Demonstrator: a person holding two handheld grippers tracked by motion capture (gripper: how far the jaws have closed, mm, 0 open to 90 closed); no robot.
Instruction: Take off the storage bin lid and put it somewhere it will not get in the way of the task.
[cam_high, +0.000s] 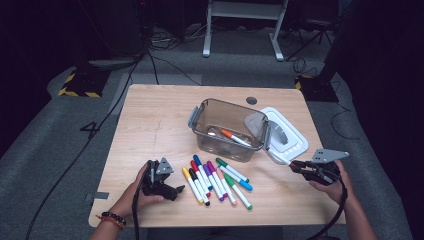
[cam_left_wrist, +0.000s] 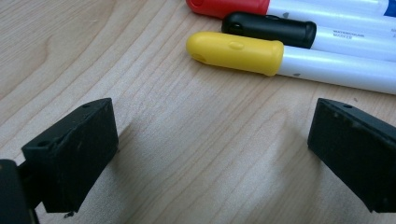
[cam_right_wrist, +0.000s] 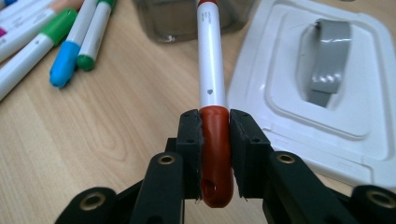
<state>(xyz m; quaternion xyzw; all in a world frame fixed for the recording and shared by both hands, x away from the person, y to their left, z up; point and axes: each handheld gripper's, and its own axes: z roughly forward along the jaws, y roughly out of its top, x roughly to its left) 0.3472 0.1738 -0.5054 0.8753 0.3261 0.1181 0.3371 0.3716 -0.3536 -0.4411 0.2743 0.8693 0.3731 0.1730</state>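
Observation:
Several coloured markers (cam_high: 216, 180) lie in a row on the wooden table (cam_high: 150, 125), in front of a clear brown-tinted container (cam_high: 227, 130) with an orange-capped marker (cam_high: 235, 137) inside. My left gripper (cam_high: 176, 191) rests on the table just left of the row, open and empty. In the left gripper view its jaws (cam_left_wrist: 210, 135) stand wide apart, with the yellow-capped marker (cam_left_wrist: 236, 52) lying ahead of them. My right gripper (cam_high: 296, 165) is shut on the cap of a red-capped marker (cam_right_wrist: 211, 60), which points toward the container (cam_right_wrist: 187, 18).
A white lid (cam_high: 287, 135) with a grey handle lies right of the container, under the held marker's path (cam_right_wrist: 299, 93). Blue- and green-capped markers (cam_right_wrist: 63, 63) lie left of the right gripper. Bare wood lies at the table's left and far side.

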